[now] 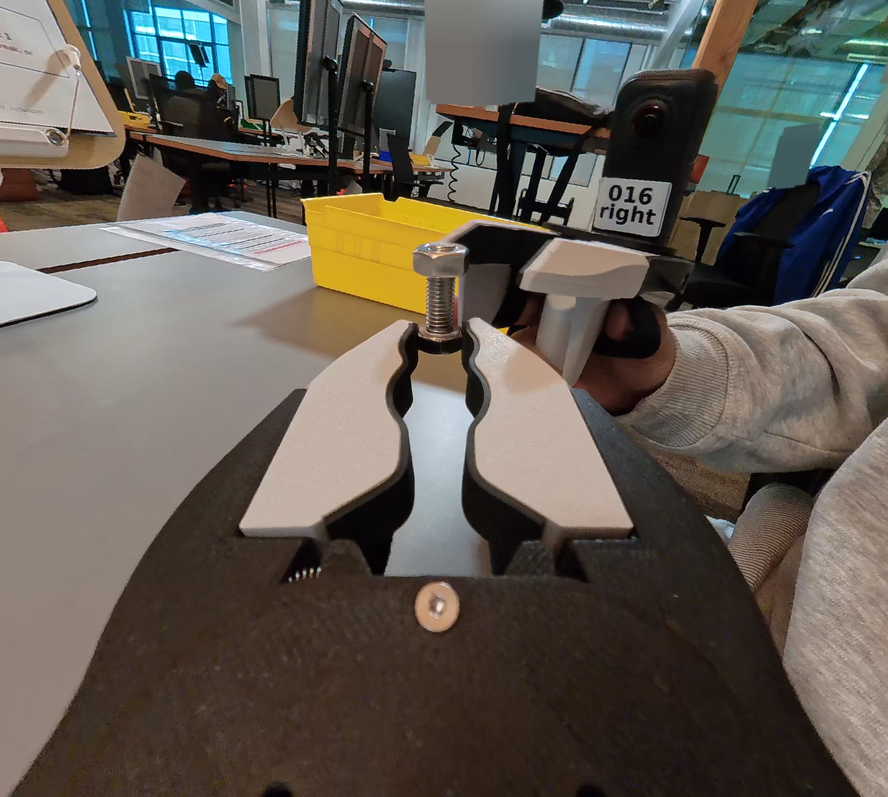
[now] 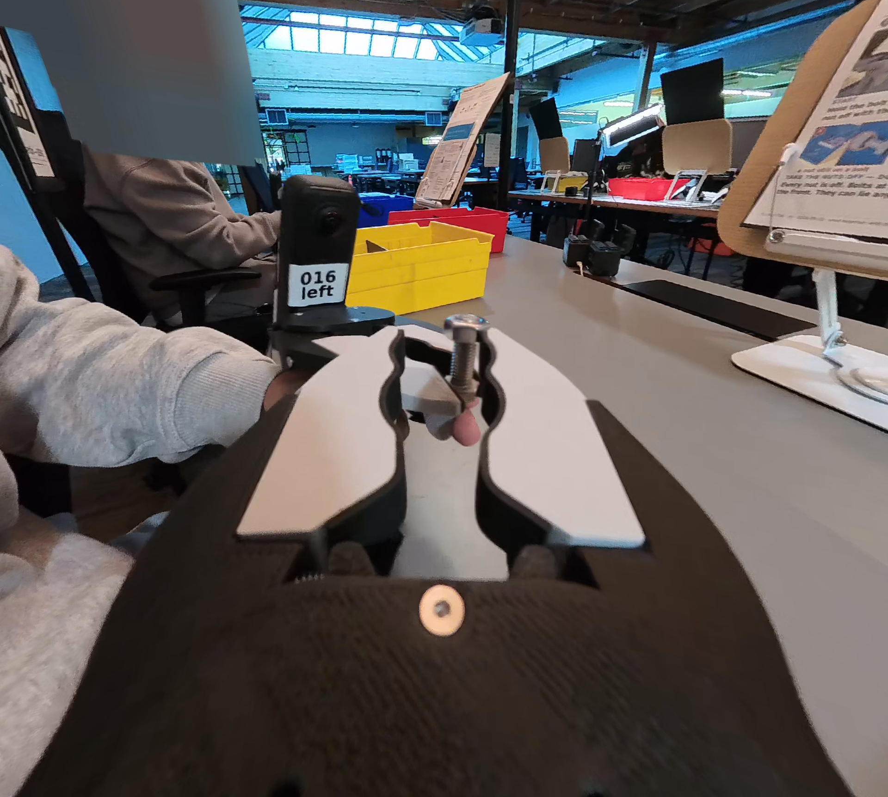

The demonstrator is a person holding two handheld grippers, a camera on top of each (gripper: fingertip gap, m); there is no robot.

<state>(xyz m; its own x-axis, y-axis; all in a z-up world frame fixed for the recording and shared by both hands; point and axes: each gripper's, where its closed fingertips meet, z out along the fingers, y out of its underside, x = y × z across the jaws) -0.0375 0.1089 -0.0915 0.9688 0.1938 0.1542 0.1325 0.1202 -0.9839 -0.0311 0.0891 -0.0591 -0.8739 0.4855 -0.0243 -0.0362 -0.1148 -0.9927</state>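
Observation:
A steel bolt (image 1: 438,301) stands upright over the grey table (image 1: 144,389), with a hex nut (image 1: 439,257) at its top end. My left gripper (image 1: 437,334) is shut on the bolt's lower end. My right gripper (image 1: 473,255) comes in from the right at the height of the nut. In the right wrist view the right gripper (image 2: 442,341) is open, its jaws either side of the nut (image 2: 465,322), which sits against the right-hand finger (image 2: 509,370). The left gripper's white finger (image 2: 423,394) shows below the bolt (image 2: 463,365).
A yellow bin (image 1: 365,245) stands on the table just behind the bolt and also shows in the right wrist view (image 2: 418,269), with a red bin (image 2: 451,217) behind it. A document stand (image 2: 817,149) stands at the right, and a laminated sheet (image 1: 216,236) lies at the far left. A person's grey sleeve (image 1: 769,365) is at the right. My two grippers' fingertips are within a few centimetres of each other.

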